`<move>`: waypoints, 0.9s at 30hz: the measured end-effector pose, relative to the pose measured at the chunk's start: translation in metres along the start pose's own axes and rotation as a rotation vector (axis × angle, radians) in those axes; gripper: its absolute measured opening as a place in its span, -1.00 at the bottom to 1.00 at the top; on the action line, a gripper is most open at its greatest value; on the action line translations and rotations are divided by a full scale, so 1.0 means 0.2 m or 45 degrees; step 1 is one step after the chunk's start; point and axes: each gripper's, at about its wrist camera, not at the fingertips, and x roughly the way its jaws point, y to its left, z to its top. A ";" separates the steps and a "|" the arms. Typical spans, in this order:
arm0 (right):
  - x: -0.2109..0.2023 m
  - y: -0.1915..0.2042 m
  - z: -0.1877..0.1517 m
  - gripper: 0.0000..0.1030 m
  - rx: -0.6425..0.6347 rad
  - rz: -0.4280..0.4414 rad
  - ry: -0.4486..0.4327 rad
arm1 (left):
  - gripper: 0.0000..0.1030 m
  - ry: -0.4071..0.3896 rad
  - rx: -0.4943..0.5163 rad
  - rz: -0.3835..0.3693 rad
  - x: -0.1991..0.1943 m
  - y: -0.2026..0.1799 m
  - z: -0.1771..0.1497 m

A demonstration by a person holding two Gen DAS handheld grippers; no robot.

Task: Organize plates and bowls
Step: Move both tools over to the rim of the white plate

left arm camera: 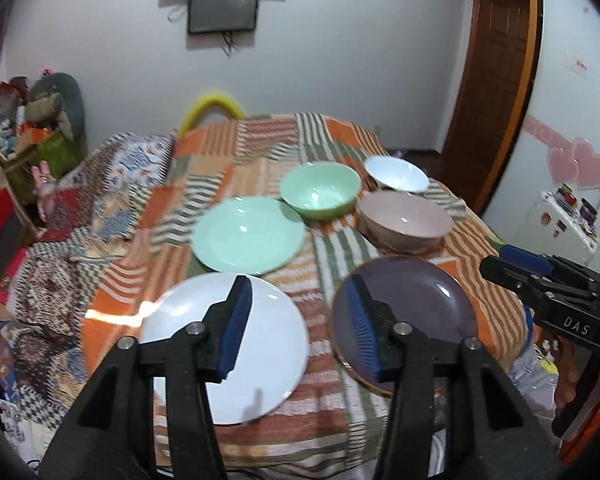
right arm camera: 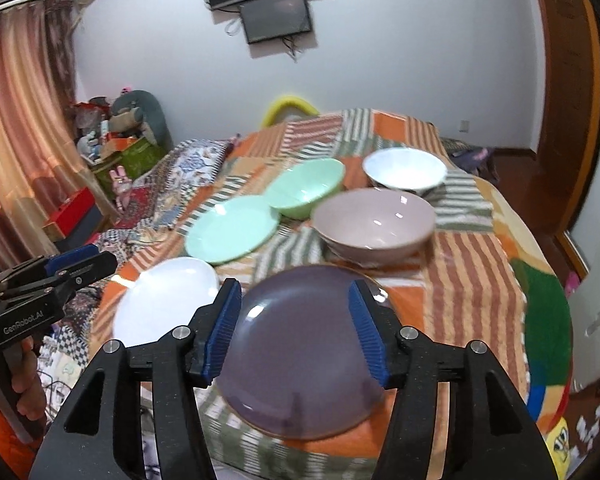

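Three plates and three bowls lie on a patchwork cloth. A white plate (left arm camera: 256,344) and a purple plate (left arm camera: 424,304) are nearest, a green plate (left arm camera: 248,234) behind them. A green bowl (left arm camera: 320,192), a pink bowl (left arm camera: 404,220) and a white bowl (left arm camera: 396,174) sit further back. My left gripper (left arm camera: 300,328) is open and empty, hovering between the white and purple plates. My right gripper (right arm camera: 296,328) is open and empty above the purple plate (right arm camera: 300,352). The white plate (right arm camera: 164,296), green plate (right arm camera: 232,228), green bowl (right arm camera: 308,186), pink bowl (right arm camera: 374,220) and white bowl (right arm camera: 404,168) show there too.
The cloth-covered table (right arm camera: 472,256) drops off at the right and near edges. A cluttered box with toys (right arm camera: 120,148) stands at the far left by a curtain. A wooden door frame (left arm camera: 496,80) is at the right. A yellow chair back (left arm camera: 212,106) rises behind the table.
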 end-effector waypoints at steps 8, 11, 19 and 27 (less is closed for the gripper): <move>0.06 0.17 0.05 0.20 -0.078 0.079 -0.017 | 0.22 -0.059 -0.054 0.137 -0.11 0.24 -0.03; 0.11 0.23 0.06 0.23 -0.099 0.109 -0.004 | 0.23 -0.054 -0.093 0.173 -0.12 0.33 -0.05; 0.28 0.36 0.05 0.23 -0.160 0.145 0.089 | 0.24 0.015 -0.187 0.242 -0.04 0.58 -0.16; 0.46 0.42 0.03 0.23 -0.172 0.150 0.208 | 0.24 0.156 -0.252 0.206 0.16 0.73 -0.29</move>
